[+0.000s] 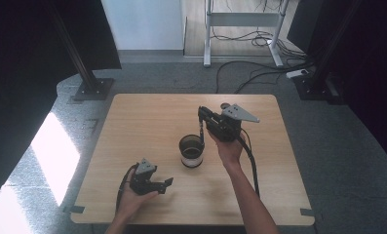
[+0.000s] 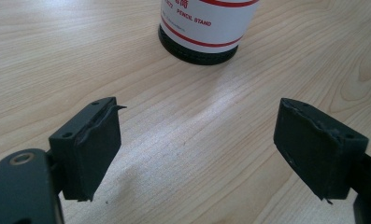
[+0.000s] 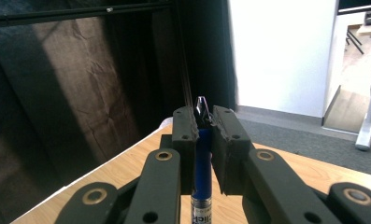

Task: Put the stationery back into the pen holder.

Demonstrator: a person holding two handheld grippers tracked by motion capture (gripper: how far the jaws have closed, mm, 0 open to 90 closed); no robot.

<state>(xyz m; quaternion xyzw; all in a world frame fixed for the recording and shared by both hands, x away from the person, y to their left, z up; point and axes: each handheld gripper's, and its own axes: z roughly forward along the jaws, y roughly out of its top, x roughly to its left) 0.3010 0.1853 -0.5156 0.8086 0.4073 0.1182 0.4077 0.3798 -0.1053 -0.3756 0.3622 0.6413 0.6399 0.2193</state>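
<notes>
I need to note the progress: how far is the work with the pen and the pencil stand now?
Done: the right gripper is shut on a blue pen and holds it off the table. In hand: in the high view the pen hangs just above the rim of the pencil stand. Left: lowering it in and letting go. The left gripper waits beside the stand with its jaws apart and nothing between them.

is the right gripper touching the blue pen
Touching. In the right gripper view the right gripper has both pads pressed against the blue pen, which stands clamped between them with its clear tip poking above.
</notes>
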